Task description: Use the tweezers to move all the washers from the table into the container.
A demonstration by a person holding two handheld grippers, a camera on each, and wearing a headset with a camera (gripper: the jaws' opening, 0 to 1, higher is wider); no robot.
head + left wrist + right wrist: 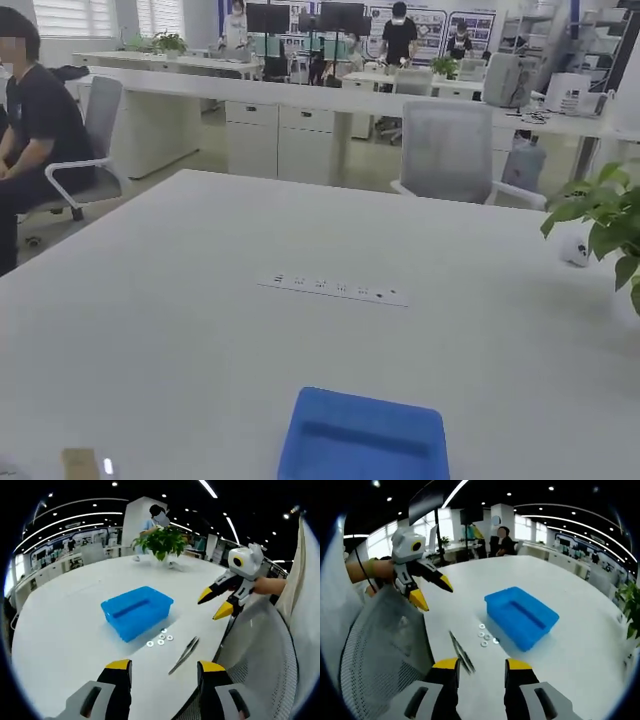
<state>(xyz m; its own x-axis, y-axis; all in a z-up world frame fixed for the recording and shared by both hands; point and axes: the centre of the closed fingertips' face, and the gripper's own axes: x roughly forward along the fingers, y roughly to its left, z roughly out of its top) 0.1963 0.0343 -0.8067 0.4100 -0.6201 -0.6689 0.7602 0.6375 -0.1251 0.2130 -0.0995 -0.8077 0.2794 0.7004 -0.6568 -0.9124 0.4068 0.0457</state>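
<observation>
Left claw [165,665] and right claw [482,663] are held open, empty; tweezers [183,655] near the edge of the desk [70,630] could be knocked off.

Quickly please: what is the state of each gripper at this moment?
Left gripper: open, holding nothing.
Right gripper: open, holding nothing.

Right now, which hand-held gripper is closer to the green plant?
Probably right. The right hand-held gripper hangs at the table edge on the side of the plant; the left hand-held gripper is farther along that edge, away from it.
</observation>
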